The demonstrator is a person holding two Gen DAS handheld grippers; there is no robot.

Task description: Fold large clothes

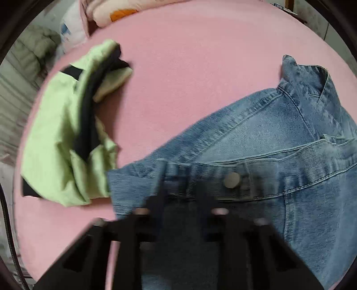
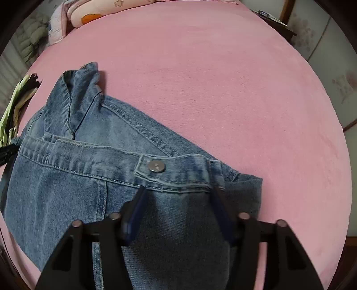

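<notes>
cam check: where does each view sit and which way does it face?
Left wrist: on the left tongs, looking steeply down at the denim garment's waistband; green garment at left. Only the tongs show, blurred.
Right wrist: on the right tongs, looking steeply down at the same waistband's other end; its fingers straddle the denim.
Shared: denim garment, metal button, pink bed cover, pillow.

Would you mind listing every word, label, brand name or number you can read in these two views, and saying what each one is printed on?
None: no readable text in either view.
Metal button on the denim garment: any stamping is too small to read.
Items on the wooden stand beyond the pink bed cover: too small and blurred.
Pillow: flower pictures only, no letters.
Green garment: no label visible.
</notes>
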